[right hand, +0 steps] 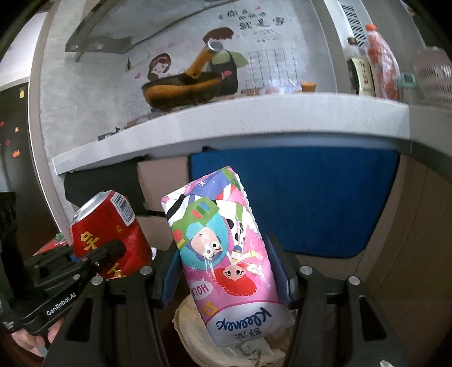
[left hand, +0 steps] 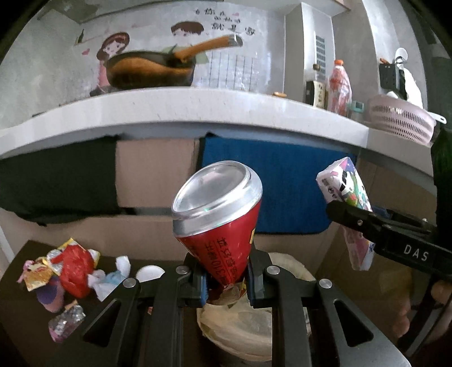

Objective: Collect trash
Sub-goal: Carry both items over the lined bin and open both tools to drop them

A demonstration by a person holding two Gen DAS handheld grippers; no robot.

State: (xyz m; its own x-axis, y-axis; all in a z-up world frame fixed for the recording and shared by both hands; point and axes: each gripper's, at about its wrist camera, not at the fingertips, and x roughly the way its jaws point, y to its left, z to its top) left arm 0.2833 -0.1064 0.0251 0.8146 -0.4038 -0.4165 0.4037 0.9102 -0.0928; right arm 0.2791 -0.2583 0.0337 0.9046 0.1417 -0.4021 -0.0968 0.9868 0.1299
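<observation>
The left hand-held gripper (left hand: 227, 278) pinches the crushed red can (left hand: 217, 214); the right hand-held gripper (right hand: 226, 268) clamps the tissue pack (right hand: 226, 262). Centre both over the lined bin (left hand: 243, 333) at six o'clock before letting go.

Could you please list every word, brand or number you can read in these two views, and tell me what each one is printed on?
"DAS": on the right gripper, seen from the left wrist.
"GenRobot.AI": on the left gripper, seen from the right wrist.
"Kleenex", upside down: on the tissue pack.
"HOLA", upside down: a speech bubble on the same pack.
"310", upside down among Chinese characters I cannot read: on the red can.
Barcode digits on the can and the wall mural lettering: too blurred.
</observation>
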